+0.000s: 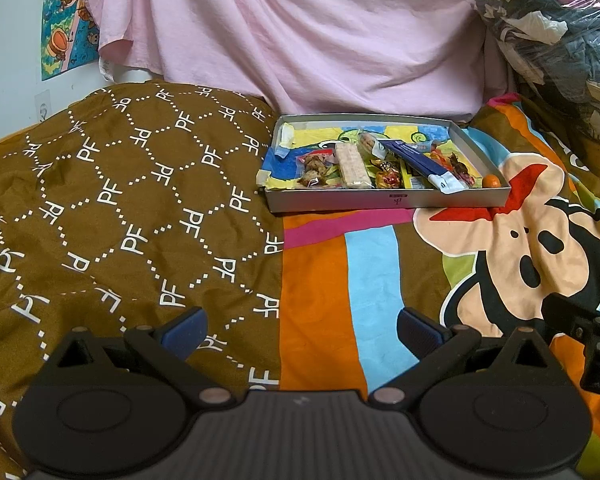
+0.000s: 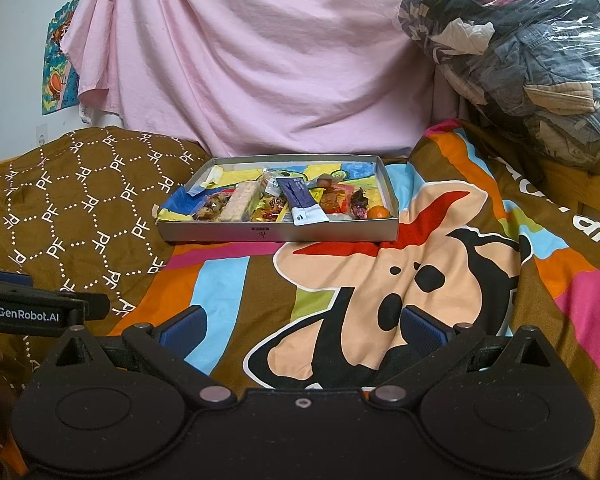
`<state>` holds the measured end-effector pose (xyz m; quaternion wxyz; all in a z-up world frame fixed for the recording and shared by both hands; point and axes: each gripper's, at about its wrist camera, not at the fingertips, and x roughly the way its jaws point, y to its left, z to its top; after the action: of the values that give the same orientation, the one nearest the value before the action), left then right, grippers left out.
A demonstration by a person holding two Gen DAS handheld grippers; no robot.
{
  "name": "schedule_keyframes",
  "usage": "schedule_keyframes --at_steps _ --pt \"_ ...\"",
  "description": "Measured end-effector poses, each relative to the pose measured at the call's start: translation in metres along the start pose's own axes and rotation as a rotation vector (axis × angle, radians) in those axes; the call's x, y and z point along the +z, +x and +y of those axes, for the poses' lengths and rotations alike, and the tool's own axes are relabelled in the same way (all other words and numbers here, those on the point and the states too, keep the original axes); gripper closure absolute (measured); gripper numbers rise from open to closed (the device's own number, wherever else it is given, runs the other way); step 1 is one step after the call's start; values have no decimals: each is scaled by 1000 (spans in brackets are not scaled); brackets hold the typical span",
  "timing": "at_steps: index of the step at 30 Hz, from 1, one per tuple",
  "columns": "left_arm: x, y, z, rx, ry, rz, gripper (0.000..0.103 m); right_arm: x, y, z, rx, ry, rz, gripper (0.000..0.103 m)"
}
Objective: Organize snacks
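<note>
A shallow grey cardboard tray (image 1: 384, 200) of snacks sits on a cartoon-monkey bedspread (image 1: 540, 240), at one o'clock from the left gripper (image 1: 300, 330) and at eleven o'clock from the right gripper (image 2: 302, 328), both held well short of it with jaws spread wide and empty. Inside the tray lie a blue-and-white wrapped bar (image 2: 302, 200), a pale wafer pack (image 1: 352, 166), a clear pack of brown cookies (image 1: 312, 168) and a small orange fruit (image 2: 378, 212) (in the near right corner). A brown "PF" quilt (image 1: 120, 208) lies at nine o'clock of the tray, a pink sheet (image 2: 260, 60) hangs behind.
</note>
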<state>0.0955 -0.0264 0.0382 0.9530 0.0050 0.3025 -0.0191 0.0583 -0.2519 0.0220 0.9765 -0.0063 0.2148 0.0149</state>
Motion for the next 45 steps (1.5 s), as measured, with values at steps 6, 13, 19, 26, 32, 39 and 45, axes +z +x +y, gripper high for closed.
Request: schedule_keyframes --at_steps 6,13,19,26,32,39,45 --pt "0 0 -1 0 -1 0 0 0 0 0 0 0 0 1" --pt "-1 0 -1 -7 0 -2 0 -1 0 0 -1 -1 0 1" --pt "-1 0 -3 48 3 11 0 -1 0 1 -1 -2 0 1" --pt "-1 1 1 47 -19 19 0 -1 0 1 -1 -4 1 1" --pt "-2 1 0 51 -11 17 0 -2 0 2 -2 -6 1 1" --pt "-2 0 -2 58 -1 7 0 -2 0 2 -1 -7 1 1" --pt "-3 -2 -3 61 12 -5 0 -2 0 2 0 -8 2 1"
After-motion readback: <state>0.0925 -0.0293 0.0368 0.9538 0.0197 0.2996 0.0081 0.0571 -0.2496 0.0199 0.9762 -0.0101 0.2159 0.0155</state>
